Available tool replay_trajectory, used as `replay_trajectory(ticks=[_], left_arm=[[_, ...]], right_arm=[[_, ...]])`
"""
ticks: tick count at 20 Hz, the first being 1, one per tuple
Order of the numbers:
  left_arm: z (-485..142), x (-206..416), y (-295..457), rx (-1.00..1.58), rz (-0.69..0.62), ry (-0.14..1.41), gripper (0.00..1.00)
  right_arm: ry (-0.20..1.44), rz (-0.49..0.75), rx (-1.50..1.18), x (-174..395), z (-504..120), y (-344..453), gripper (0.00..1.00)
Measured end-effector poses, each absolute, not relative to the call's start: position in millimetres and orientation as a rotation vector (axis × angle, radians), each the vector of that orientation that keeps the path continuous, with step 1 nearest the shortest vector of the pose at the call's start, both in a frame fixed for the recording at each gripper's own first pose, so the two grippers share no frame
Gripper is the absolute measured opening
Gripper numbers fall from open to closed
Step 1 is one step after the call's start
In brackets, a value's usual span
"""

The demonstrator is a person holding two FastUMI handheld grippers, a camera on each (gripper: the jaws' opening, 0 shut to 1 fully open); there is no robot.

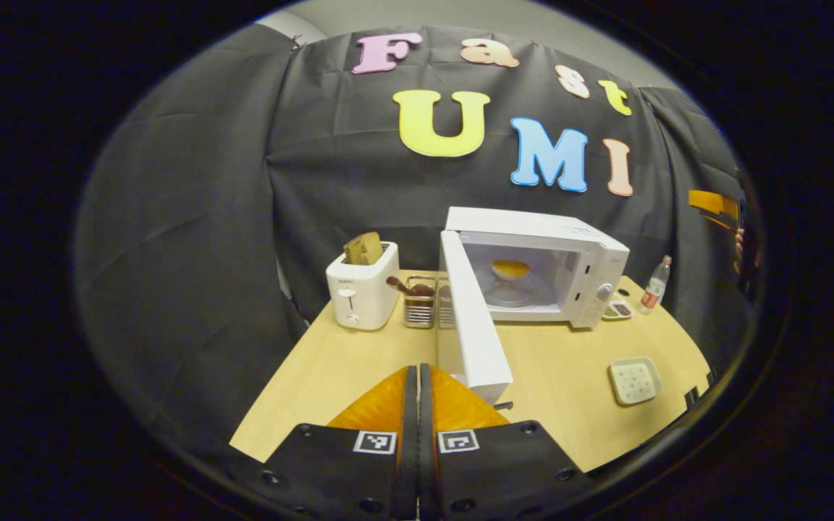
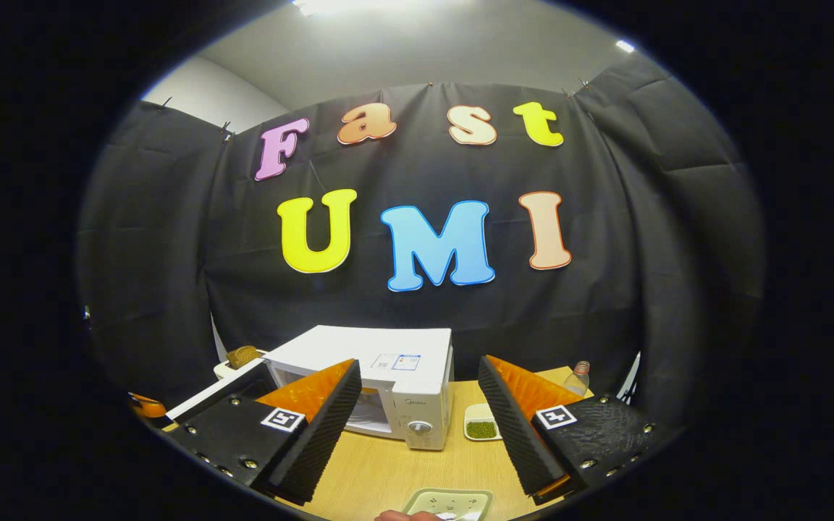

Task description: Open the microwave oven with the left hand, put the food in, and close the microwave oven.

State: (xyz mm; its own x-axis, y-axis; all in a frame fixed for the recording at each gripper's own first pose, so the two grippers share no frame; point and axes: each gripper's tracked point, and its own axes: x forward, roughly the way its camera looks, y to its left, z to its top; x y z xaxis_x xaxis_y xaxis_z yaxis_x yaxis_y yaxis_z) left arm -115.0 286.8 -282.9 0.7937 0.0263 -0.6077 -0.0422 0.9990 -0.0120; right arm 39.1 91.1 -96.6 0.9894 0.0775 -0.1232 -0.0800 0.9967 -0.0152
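Note:
The white microwave oven [image 1: 547,253] stands at the back of the wooden table [image 1: 554,376] with its door [image 1: 471,318] swung wide open toward me. Yellow food on a dish [image 1: 511,269] sits inside on the turntable. My left gripper [image 1: 415,380] is shut with nothing between its fingers, just left of the door's free edge. In the right gripper view the microwave oven [image 2: 388,376] is straight ahead, and my right gripper [image 2: 417,412] is held open and empty above the table [image 2: 381,470].
A white toaster [image 1: 360,289] with bread stands left of the microwave, with metal racks [image 1: 420,304] beside it. A small dish [image 1: 617,310] and a bottle [image 1: 654,284] sit to the right. A pale square tray [image 1: 634,380] lies near the front right.

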Motion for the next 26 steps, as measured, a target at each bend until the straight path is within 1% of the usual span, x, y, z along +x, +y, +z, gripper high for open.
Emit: replay_trajectory(ticks=[2,4,10,15,18,26], left_arm=[[-286,-114,278,0.002,0.007,0.667,0.07],[-296,-116,262,-0.031,-0.051,0.695,0.07],[-297,-106,196,-0.013,-0.208,0.711,0.07],[-294,-81,144,0.003,-0.314,0.700,0.07],[-296,-63,119,0.000,-0.355,0.690,0.07],[-300,-11,61,0.001,-0.475,0.662,0.07]], right_arm=[[0.128,0.083,-0.026,38,-97,91,1.00],[0.128,0.085,-0.021,37,-98,90,1.00],[0.110,0.076,-0.031,32,-91,79,1.00],[0.061,0.047,-0.030,33,-78,64,1.00],[0.060,0.017,-0.072,34,-79,50,1.00],[0.062,-0.066,-0.070,30,-79,15,1.00]])
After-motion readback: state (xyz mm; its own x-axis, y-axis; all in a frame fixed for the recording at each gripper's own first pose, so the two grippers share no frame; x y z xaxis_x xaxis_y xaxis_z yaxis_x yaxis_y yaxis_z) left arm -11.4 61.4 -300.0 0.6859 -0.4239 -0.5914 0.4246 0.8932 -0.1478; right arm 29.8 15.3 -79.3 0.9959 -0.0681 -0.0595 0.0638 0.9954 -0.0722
